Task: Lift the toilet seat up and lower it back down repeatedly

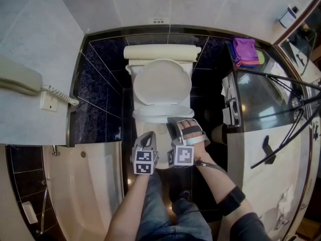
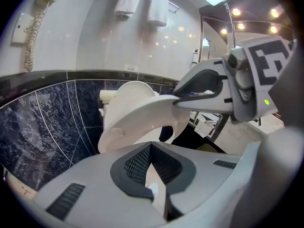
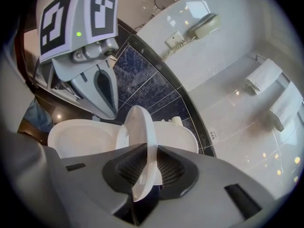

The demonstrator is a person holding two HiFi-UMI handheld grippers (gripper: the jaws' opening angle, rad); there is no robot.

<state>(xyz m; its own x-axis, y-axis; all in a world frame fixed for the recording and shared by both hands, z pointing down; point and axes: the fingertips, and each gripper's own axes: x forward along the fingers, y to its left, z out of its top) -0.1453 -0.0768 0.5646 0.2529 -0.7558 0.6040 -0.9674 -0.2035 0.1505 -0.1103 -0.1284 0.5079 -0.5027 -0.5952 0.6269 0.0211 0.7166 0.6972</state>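
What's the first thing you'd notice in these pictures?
The white toilet seat, tipped partway up in the middle of the dark-tiled bathroom, pinched at its front edge by the right gripper. Then, in the head view, the bright purple towel at the upper right and the wall phone on the left.

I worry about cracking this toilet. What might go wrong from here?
The right tongs pinch only the thin front rim of the half-raised seat; it may slip and slam onto the bowl. The left tongs sit shut near the bowl's front, where a falling seat might strike them.
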